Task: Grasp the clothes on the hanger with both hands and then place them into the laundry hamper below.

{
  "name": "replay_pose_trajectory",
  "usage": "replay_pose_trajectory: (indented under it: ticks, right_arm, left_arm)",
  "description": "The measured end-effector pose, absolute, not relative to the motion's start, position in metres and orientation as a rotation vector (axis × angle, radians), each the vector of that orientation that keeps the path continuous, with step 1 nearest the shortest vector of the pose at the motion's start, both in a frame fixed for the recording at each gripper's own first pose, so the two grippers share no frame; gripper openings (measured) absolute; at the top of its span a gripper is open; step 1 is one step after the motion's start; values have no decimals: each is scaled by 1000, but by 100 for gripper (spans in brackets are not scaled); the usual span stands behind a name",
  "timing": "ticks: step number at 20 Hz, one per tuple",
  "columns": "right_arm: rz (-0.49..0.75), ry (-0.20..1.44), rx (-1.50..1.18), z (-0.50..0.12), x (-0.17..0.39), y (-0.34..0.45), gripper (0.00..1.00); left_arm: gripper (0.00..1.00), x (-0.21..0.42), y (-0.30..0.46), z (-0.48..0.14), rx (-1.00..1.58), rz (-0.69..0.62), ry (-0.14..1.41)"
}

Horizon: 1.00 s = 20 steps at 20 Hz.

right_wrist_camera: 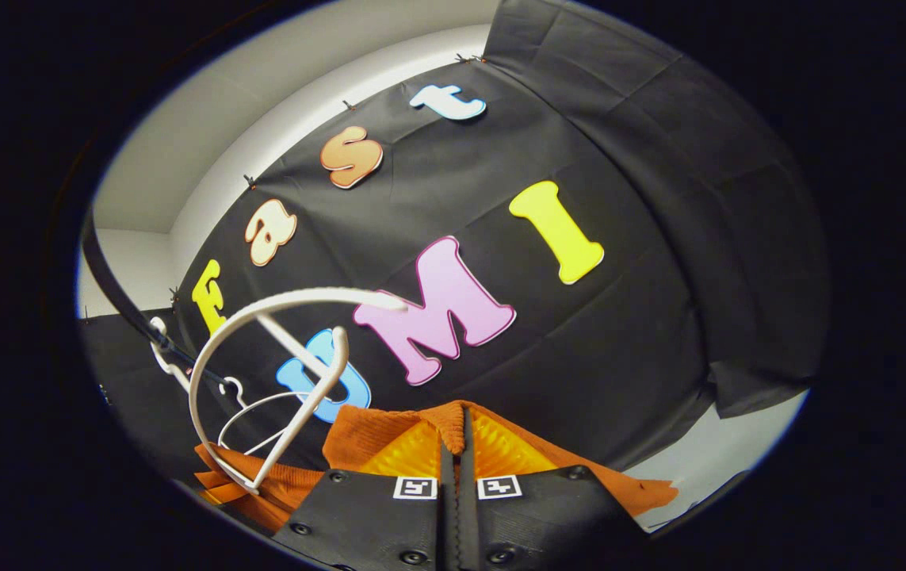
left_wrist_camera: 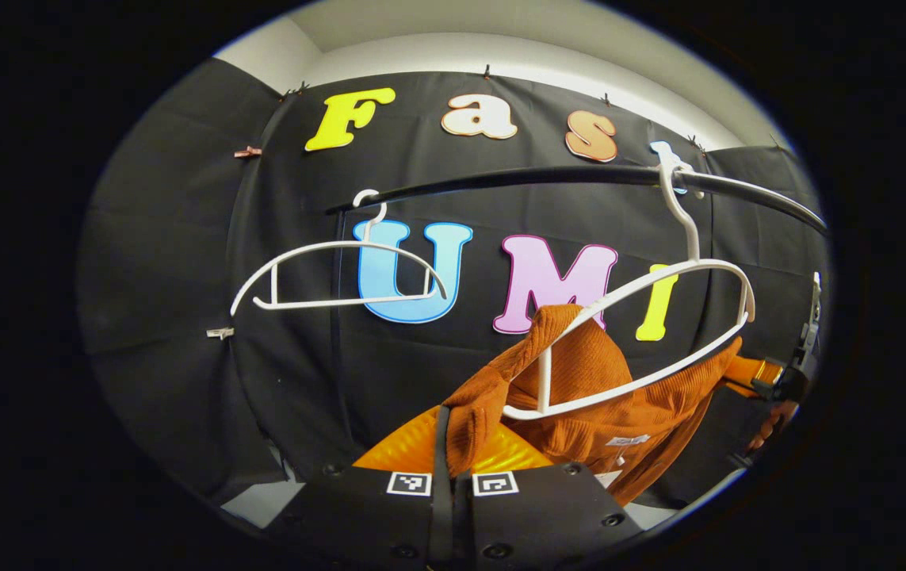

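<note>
An orange knit garment (left_wrist_camera: 579, 365) hangs half off a white hanger (left_wrist_camera: 698, 264) on the black rail (left_wrist_camera: 516, 178). My left gripper (left_wrist_camera: 449, 416) is shut on a bunched fold of its near shoulder, at the bottom of the left gripper view. Far right in that view, the right gripper (left_wrist_camera: 785, 385) pinches the other shoulder, with a hand just below it. In the right gripper view, my right gripper (right_wrist_camera: 464, 412) is shut on the garment's (right_wrist_camera: 373, 432) edge. The tilted hanger (right_wrist_camera: 278, 300) stands to its left.
A second, empty white hanger (left_wrist_camera: 326, 302) hangs farther left on the rail, and it shows again behind the first hanger (right_wrist_camera: 254, 404). The rail (right_wrist_camera: 112, 289) runs up the left side of the right gripper view. Black cloth walls close the booth behind.
</note>
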State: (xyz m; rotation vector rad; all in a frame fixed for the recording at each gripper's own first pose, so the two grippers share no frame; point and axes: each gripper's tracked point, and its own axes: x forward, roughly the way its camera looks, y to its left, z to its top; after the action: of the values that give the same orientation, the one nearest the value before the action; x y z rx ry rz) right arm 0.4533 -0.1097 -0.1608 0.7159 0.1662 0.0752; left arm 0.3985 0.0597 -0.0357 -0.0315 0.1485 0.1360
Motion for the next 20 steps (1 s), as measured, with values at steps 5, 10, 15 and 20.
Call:
replay_pose_trajectory:
  ticks: [5,10,15,20]
  right_arm:
    - [201,214,737,-168,427,-63,4]
    - [325,287,749,-182,397,-5,4]
    - [472,364,740,-187,362,60,4]
    - [597,354,702,-157,335,99,4]
  left_arm:
    - [5,392,100,-52,-78,206,173]
    - [5,370,118,-99,-100,228,242]
    - [4,351,83,-141,-162,121,277]
    - [5,345,28,-127,-171,1,249]
